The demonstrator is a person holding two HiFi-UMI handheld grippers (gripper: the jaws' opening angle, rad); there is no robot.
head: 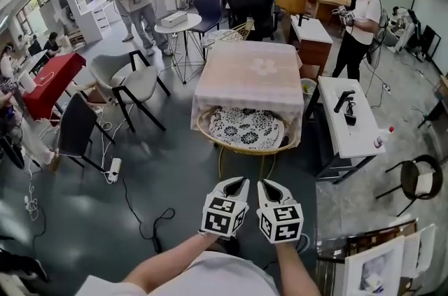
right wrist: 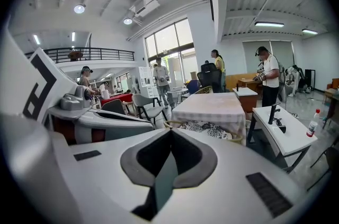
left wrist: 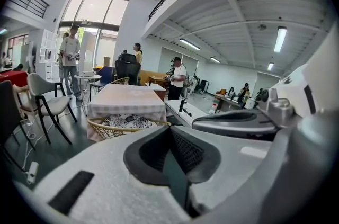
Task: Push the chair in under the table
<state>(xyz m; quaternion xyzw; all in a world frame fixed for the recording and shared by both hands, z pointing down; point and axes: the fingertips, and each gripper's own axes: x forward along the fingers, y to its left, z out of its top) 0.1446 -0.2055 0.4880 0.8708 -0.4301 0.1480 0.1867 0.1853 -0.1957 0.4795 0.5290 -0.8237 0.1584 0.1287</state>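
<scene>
A round wicker chair with a black-and-white patterned cushion stands at the near side of a square table covered by a pale checked cloth. Its seat is partly under the cloth's edge. My left gripper and right gripper hang side by side in front of me, short of the chair and touching nothing. Both are shut and empty. The left gripper view looks past the shut left gripper at the chair and table. The right gripper view does the same over the right gripper, with the chair and table ahead.
A white desk stands right of the table, close to the chair. Grey armchairs and a black chair are at the left. Cables trail over the floor at the near left. Several people stand at the back.
</scene>
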